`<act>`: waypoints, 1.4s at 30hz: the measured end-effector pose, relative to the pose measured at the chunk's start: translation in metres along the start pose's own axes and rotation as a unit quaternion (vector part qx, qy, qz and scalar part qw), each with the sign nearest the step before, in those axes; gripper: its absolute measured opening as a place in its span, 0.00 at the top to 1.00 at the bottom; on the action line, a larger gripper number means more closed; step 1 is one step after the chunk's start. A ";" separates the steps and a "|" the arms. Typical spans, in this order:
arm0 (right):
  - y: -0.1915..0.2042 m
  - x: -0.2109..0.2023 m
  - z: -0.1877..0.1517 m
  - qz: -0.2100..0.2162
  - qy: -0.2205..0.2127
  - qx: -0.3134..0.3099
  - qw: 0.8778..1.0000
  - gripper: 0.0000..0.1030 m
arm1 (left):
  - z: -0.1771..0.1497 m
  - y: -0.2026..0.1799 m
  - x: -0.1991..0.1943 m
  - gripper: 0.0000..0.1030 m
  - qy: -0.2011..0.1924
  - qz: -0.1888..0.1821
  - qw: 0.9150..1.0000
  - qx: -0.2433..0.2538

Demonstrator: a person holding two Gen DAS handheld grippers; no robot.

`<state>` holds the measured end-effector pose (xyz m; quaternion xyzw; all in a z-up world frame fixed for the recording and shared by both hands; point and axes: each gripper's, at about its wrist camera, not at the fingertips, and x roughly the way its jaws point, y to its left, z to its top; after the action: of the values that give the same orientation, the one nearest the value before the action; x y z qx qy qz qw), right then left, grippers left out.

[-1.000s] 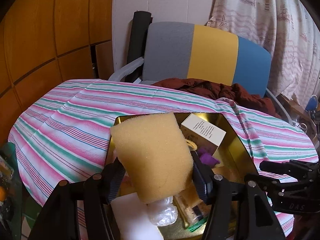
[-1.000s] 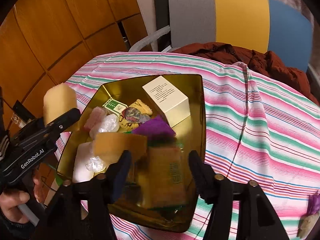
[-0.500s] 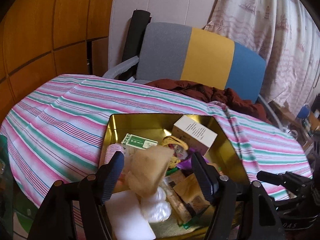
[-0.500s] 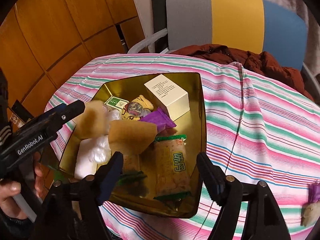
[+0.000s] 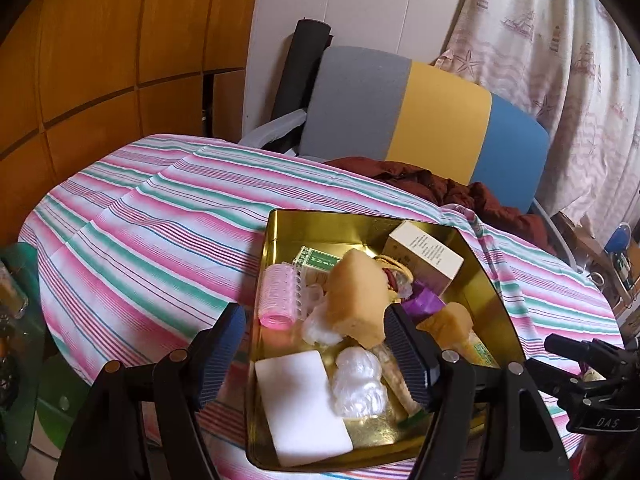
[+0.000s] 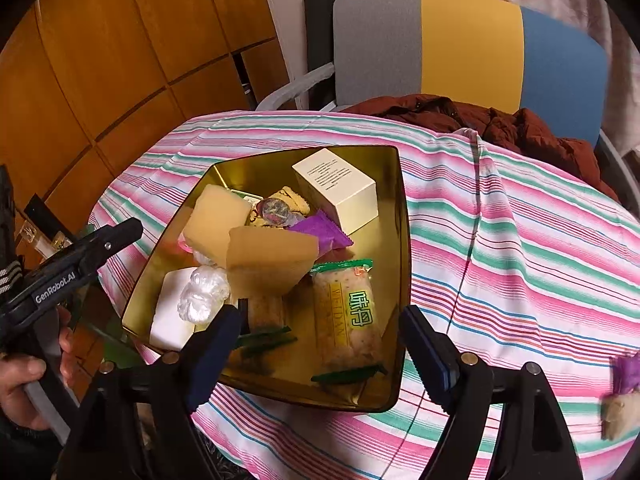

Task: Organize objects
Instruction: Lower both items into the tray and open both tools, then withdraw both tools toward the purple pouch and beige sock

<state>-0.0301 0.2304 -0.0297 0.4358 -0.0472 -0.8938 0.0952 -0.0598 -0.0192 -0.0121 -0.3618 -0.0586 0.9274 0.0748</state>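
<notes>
Gold tin (image 6: 400,240) on the striped cloth (image 6: 520,240) holds nearly everything already — yellow foam sponge (image 5: 356,296) lies on the pile near its left wall, porous, blocky, tilted. Both my grippers are wide apart w/ nothing between the pads: left gripper (image 5: 312,344) hangs just above the tin's near-left corner, right gripper (image 6: 320,340) over its near edge.

Stragglers, I think: a purple wrapper (image 6: 626,372) & a tan piece (image 6: 620,416) on the cloth at far right of the right wrist view — well apart from the tin, off to the right of my right jaws. Right hand is nearer; both blurred, so long axis unclear.

In the tin: white box (image 6: 336,188), stiff card; white foam block (image 5: 300,400); crinkly snack packet (image 6: 346,312), long axis running toward me.
</notes>
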 end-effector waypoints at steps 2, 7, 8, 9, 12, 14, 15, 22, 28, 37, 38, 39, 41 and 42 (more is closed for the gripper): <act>0.000 -0.003 -0.001 -0.003 -0.004 -0.002 1.000 0.17 | -0.001 -0.006 -0.006 0.30 -0.005 -0.003 1.000 0.004; -0.002 -0.008 -0.003 -0.015 -0.014 0.000 1.000 0.14 | -0.001 -0.034 -0.017 0.30 -0.019 -0.006 0.999 0.040; -0.003 -0.010 -0.003 -0.018 -0.016 0.002 1.000 0.14 | -0.001 -0.042 -0.019 0.30 -0.020 -0.011 0.998 0.052; -0.005 -0.011 -0.004 -0.020 -0.018 0.004 1.000 0.14 | -0.002 -0.046 -0.019 0.30 -0.021 -0.012 0.998 0.058; -0.011 -0.015 -0.005 -0.026 -0.022 0.010 0.999 0.11 | -0.004 -0.063 -0.022 0.30 -0.022 -0.021 0.996 0.081; -0.015 -0.018 -0.007 -0.031 -0.024 0.013 0.999 0.10 | -0.006 -0.072 -0.024 0.30 -0.023 -0.026 0.995 0.094; -0.018 -0.020 -0.008 -0.035 -0.025 0.016 0.999 0.10 | -0.006 -0.076 -0.024 0.30 -0.023 -0.030 0.994 0.099; -0.050 -0.034 -0.014 -0.062 -0.030 0.046 0.997 0.07 | -0.009 -0.102 -0.026 0.30 -0.021 -0.058 0.990 0.130; -0.083 -0.044 -0.021 -0.087 -0.028 0.079 0.993 0.06 | -0.012 -0.124 -0.025 0.30 -0.015 -0.076 0.985 0.155; -0.131 -0.064 -0.037 -0.128 -0.025 0.124 0.984 0.03 | -0.022 -0.159 -0.019 0.30 -0.001 -0.105 0.976 0.192; -0.138 -0.067 -0.039 -0.136 -0.024 0.132 0.982 0.03 | -0.023 -0.161 -0.019 0.30 -0.001 -0.107 0.975 0.195; -0.143 -0.068 -0.040 -0.141 -0.023 0.137 0.980 0.03 | -0.024 -0.166 -0.019 0.30 0.001 -0.112 0.973 0.201; -0.155 -0.073 -0.043 -0.150 -0.022 0.151 0.977 0.03 | -0.027 -0.172 -0.018 0.30 0.003 -0.117 0.971 0.207; -0.163 -0.078 -0.044 -0.156 -0.023 0.160 0.974 0.03 | -0.028 -0.176 -0.016 0.30 0.007 -0.120 0.970 0.212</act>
<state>0.0304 0.4062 -0.0245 0.4266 -0.1233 -0.8883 -0.1175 -0.0119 0.1520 0.0066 -0.3344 0.0969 0.9005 0.2606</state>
